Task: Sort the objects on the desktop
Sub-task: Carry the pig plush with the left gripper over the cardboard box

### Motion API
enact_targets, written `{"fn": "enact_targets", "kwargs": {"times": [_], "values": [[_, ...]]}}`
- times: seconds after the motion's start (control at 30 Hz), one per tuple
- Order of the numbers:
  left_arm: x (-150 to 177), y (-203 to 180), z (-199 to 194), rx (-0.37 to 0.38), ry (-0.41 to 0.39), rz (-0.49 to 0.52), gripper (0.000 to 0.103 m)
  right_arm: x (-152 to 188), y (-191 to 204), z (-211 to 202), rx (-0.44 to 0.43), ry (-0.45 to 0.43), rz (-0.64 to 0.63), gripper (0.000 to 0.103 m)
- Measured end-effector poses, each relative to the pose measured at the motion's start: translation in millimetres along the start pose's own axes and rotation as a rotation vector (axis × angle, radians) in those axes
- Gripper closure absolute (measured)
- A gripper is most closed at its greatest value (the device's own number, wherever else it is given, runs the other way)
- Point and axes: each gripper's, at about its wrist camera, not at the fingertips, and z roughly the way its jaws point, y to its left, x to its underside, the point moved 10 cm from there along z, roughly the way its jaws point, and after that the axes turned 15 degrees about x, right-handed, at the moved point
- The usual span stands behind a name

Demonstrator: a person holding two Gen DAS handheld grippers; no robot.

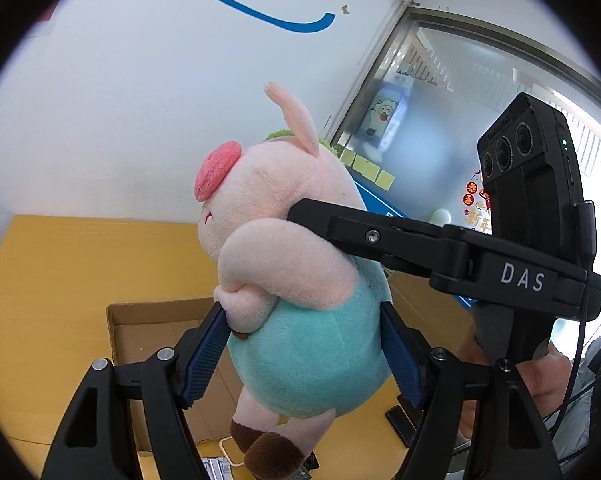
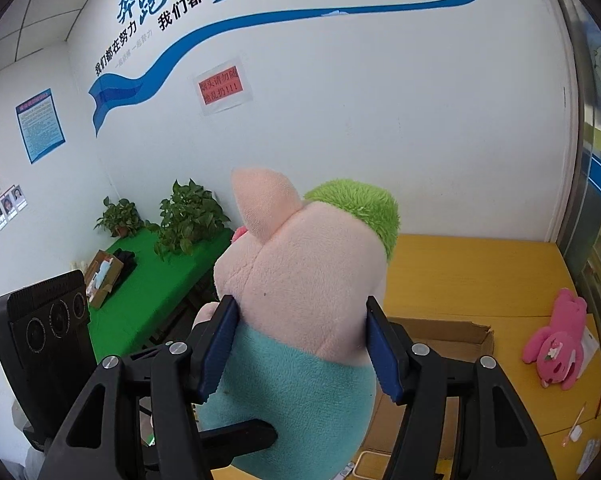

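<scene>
Pink and teal plush pig [image 1: 296, 280], gripped by both grippers at once and hanging in the air above the yellow tabletop [image 1: 60, 264]. Left gripper [image 1: 304, 356] is clamping its blue pads [image 1: 204, 360] against the two sides of the teal belly, jaws standing about half open around the soft body. Right gripper [image 2: 300, 352] is pressing its own blue pads [image 2: 384, 360] on the toy at the line where the pink head is meeting the teal body, jaws likewise about half open; in the left wrist view its black finger is reaching in from the right and pushing into the pig's neck. An open cardboard box [image 1: 148, 328] is lying on the tabletop below and behind the pig. A bright pink plush toy [image 2: 560, 340] is lying well apart on the tabletop, at the right of the right wrist view. A person's hand [image 1: 540, 372] is gripping the right gripper's handle.
</scene>
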Motion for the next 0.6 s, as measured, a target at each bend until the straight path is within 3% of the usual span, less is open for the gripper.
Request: {"fn": "enact_targets", "kwargs": {"times": [0.27,0.43,0.6], "values": [[32.2,89.1,43.2,-0.066,0.091,-0.091,0.029,22.0,-8.5,103.5,-0.082,0.127,0.049,0.037],[68.8,173.5,93.4,-0.115,0.185,-0.227,0.029,60.5,-27.7,202.0,-0.133,0.218,0.051,0.036],[95.6,246.7,138.1,-0.172,0.273,-0.323,0.029,98.3,-50.0,304.7,-0.190,0.329,0.149,0.036]]}}
